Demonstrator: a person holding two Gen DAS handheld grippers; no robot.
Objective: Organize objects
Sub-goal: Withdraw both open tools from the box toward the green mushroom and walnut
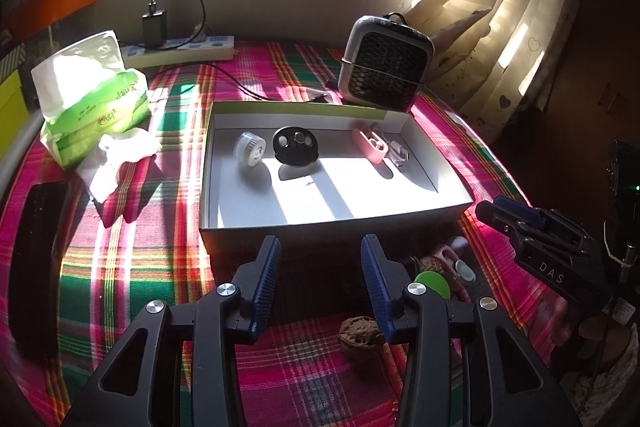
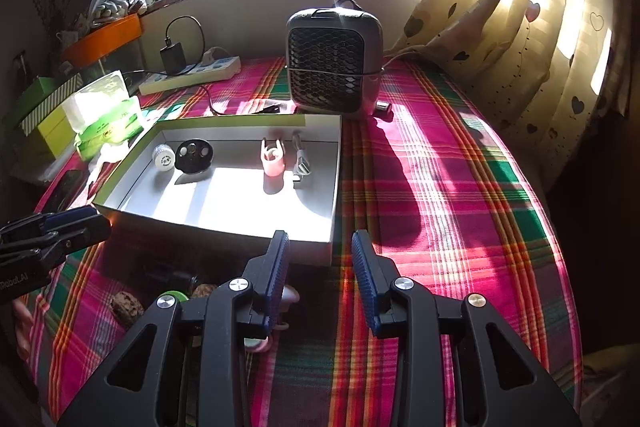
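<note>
Pink-green plaid tablecloth [image 2: 440, 187], white box [image 1: 248, 231], cream heart-print curtain [image 2: 540, 27], blue-padded black gripper [image 1: 320, 267]

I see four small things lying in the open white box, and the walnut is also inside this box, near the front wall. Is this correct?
Not quite. The four small things are in the open white box, but the walnut is outside it, on the plaid cloth in front of the box's near wall, by the left gripper. The left wrist view shows this.

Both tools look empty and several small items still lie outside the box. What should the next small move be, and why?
Probably lower the left tool onto the walnut just below its open jaws. The white box already holds four small items, while the walnut lies loose on the plaid cloth nearest that tool.
</note>
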